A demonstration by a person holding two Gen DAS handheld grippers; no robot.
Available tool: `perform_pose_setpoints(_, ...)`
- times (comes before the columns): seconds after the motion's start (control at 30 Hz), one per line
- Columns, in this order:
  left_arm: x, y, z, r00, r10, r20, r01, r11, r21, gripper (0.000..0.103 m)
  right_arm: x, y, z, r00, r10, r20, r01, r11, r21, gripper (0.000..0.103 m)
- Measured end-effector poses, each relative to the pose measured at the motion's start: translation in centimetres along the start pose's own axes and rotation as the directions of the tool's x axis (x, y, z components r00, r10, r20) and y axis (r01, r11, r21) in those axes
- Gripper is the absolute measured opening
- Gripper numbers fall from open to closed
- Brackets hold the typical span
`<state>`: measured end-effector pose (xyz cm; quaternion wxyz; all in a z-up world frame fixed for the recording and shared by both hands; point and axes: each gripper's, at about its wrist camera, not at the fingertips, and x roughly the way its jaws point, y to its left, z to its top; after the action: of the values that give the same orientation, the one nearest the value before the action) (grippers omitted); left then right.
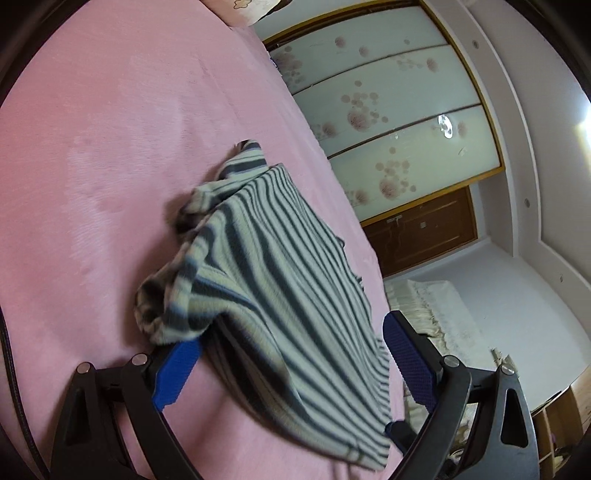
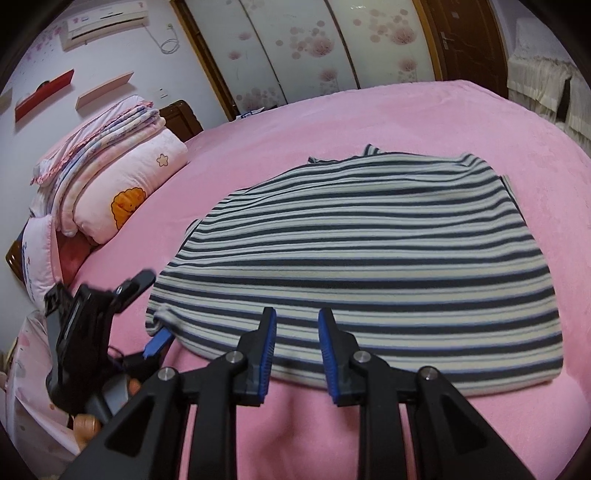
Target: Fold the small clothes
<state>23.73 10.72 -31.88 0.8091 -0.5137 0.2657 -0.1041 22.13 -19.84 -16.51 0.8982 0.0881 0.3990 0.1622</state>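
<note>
left gripper [image 1: 295, 365]: black triangular arms, blue dimpled pads [image 1: 410, 360], silver screws, black cable at the left edge
right gripper [image 2: 296, 360]: black arms, blue ribbed pads [image 2: 269, 354], silver screws

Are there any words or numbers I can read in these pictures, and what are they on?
No words or numbers can be read for sure.
Air conditioner: a small mark in the top corner, too blurred to read.
Pink cushion: blue stitched script, too small to read.
Quilt: only an orange picture and a flower, no words.
Striped shirt: no label showing.
</note>
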Motion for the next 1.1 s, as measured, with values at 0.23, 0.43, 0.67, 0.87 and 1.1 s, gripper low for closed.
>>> perform_pose_setpoints(0.23,-1.5,0.8,0.0,1.000,-0.019,0.015,0.020,0.999,-0.033,0.081,1.5,0.6,0.0,0.999,0.039,-0.015,-0.039,0.999,-0.010,0.023)
perform_pose_setpoints(0.43,-3.2,0.7,0.7,1.000,0.014,0.016,-0.013,0.999,-0.032,0.059,1.6,4.3,-0.8,0.987,0.152,-0.045,-0.156,0.979,-0.133,0.023)
perform_pose_setpoints(0.67,-4.9,-1.7,2.6,0.999,0.012,0.034,-0.014,0.998,0.060,0.031,2.5,7.3,-1.7,0.975,0.205,-0.090,-0.220,0.952,-0.215,0.023)
perform_pose_setpoints(0.87,-6.4,-2.3,3.8,0.999,0.010,0.052,-0.013,0.998,0.068,0.031,3.8,9.6,-2.8,0.968,0.217,-0.126,-0.245,0.924,-0.293,0.023)
perform_pose_setpoints(1.1,-8.7,-0.9,3.3,0.997,0.071,0.007,-0.072,0.997,0.032,0.033,5.4,12.8,-3.8,0.970,0.193,-0.148,-0.240,0.860,-0.451,0.024)
